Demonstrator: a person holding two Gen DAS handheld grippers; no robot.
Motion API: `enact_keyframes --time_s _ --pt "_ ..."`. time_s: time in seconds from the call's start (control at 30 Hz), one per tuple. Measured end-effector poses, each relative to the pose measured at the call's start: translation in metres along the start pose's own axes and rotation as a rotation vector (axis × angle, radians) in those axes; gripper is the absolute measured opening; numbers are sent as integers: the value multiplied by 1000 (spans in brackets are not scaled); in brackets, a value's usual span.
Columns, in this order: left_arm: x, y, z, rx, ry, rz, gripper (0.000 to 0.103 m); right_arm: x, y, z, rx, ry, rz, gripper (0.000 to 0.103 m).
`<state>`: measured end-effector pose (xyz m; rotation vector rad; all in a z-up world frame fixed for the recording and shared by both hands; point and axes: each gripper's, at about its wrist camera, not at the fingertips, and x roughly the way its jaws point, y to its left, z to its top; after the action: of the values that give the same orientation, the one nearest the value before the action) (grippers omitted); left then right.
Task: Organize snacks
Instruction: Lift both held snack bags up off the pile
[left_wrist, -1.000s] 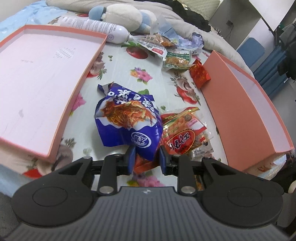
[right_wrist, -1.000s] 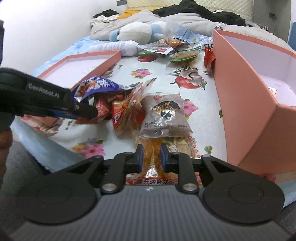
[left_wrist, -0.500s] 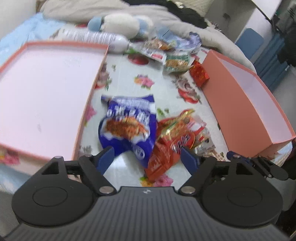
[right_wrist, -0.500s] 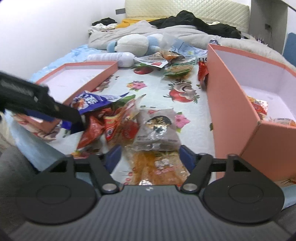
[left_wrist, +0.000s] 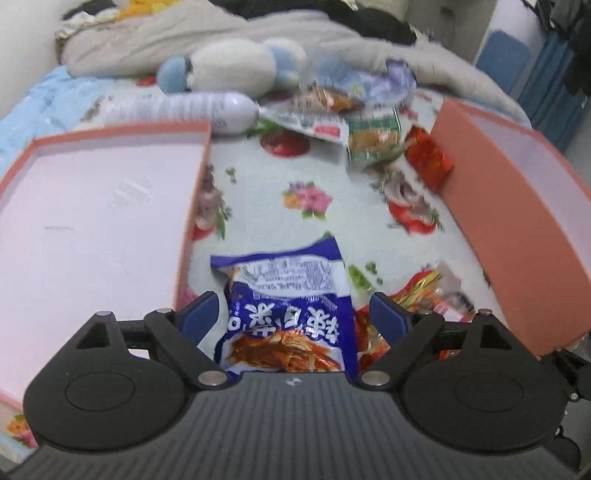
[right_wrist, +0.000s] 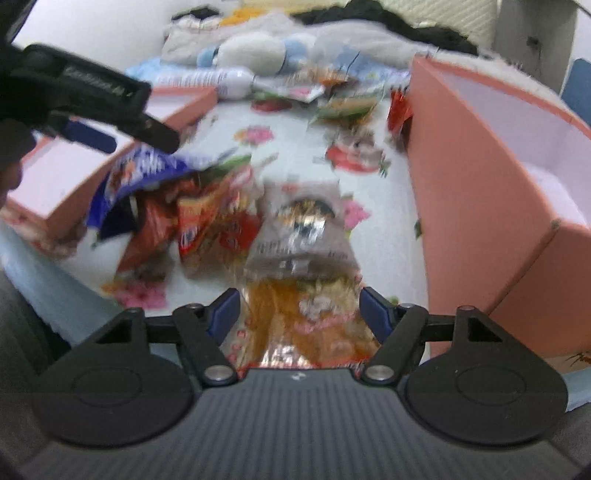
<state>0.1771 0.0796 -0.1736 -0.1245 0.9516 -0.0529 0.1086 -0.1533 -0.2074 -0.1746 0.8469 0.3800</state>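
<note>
Blue and white, the crinkled snack bag (left_wrist: 286, 306) lies on the flowered bedspread (left_wrist: 306, 192) between the fingers of our left claw (left_wrist: 295, 314), whose jaws have just been opening and now stand wide apart, clear of the wrapper on both sides. Just beside it to the right sits a heap of red and orange packets (left_wrist: 424, 295). A shallow pink tray (left_wrist: 199, 192) lies on the left and a deeper salmon box (left_wrist: 517, 229) on the right. Our right claw (right_wrist: 301, 312) has likewise just been spreading; its jaws are apart over an orange packet (right_wrist: 306, 317), with a grey packet (right_wrist: 301, 236) just beyond it. More snacks (left_wrist: 354, 122) are scattered near a white bottle (left_wrist: 207, 107) and a plush toy (left_wrist: 229, 66) at the far end.
</note>
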Motion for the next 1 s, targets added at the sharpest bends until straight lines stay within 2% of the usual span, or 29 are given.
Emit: enact_keyframes --time_s 0.17,0.23,0.3,0.33,0.37,0.47,0.57,0.77,0.9,1.0 --pt "19 0 -10 28 58 14 86 1 -4 -1 14 4 34 80" --pt "19 3 -13 3 52 -4 82 1 -4 -1 1 -1 47 72" --pt "17 5 -15 -11 46 -13 74 0 -3 2 -6 -3 57 53" --pt "16 4 -15 -14 44 -11 72 1 -1 4 -16 -2 58 49" --pt "15 3 -14 -14 40 -9 68 1 0 6 -26 -4 67 39" --pt "12 1 -11 -12 35 -7 64 3 3 13 -50 -5 51 30" --pt "8 -1 -8 -11 24 1 59 4 -5 24 7 3 77 28" --pt "-9 1 4 -55 -14 4 58 -4 -25 53 169 -21 129 27" --pt "-25 -1 14 -74 -48 -2 58 -8 -45 68 380 -11 259 27" --pt "-36 -5 18 -85 -69 -3 58 -15 -45 75 398 -36 260 27"
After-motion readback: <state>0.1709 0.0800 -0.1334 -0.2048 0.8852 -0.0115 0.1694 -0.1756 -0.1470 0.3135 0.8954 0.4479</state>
